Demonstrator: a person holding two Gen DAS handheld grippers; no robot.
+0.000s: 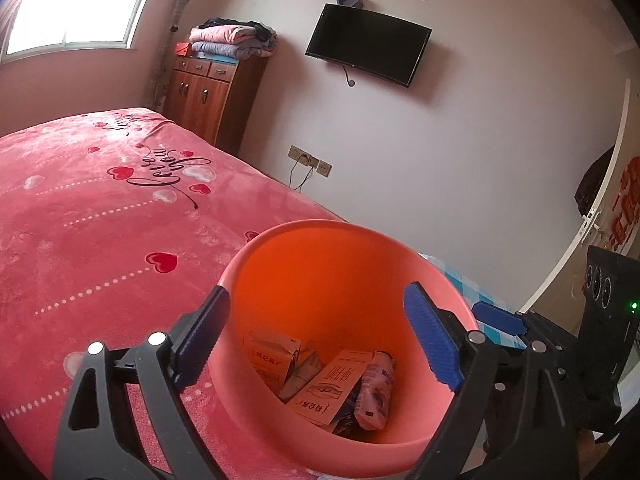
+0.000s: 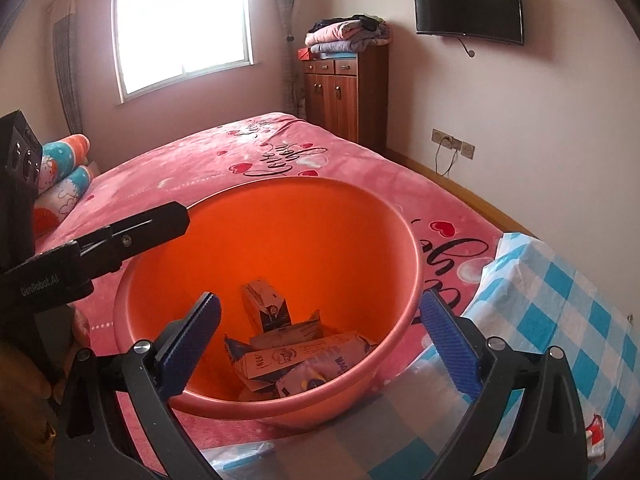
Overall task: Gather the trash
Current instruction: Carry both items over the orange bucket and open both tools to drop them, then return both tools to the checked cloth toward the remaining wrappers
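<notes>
An orange plastic basin (image 1: 424, 276) stands on the pink bed and shows in the right wrist view too (image 2: 412, 256). Inside lie brown cardboard cartons (image 1: 326, 390) and a crumpled pink wrapper (image 1: 374, 392); the cartons (image 2: 288, 356) and the wrapper (image 2: 308, 380) show from the right as well. My left gripper (image 1: 316, 336) is open and empty, its fingers straddling the basin's near rim. My right gripper (image 2: 320, 344) is open and empty, just over the basin's near edge. The left gripper's finger (image 2: 148, 228) reaches the basin's left rim in the right wrist view.
The pink heart-print bedspread (image 1: 100, 240) covers the bed. A blue-and-white checked cloth (image 2: 560, 320) lies to the right of the basin. A wooden cabinet (image 2: 344, 92) with folded clothes stands at the far wall, next to a wall TV (image 2: 468, 8). Pillows (image 2: 64, 176) lie at far left.
</notes>
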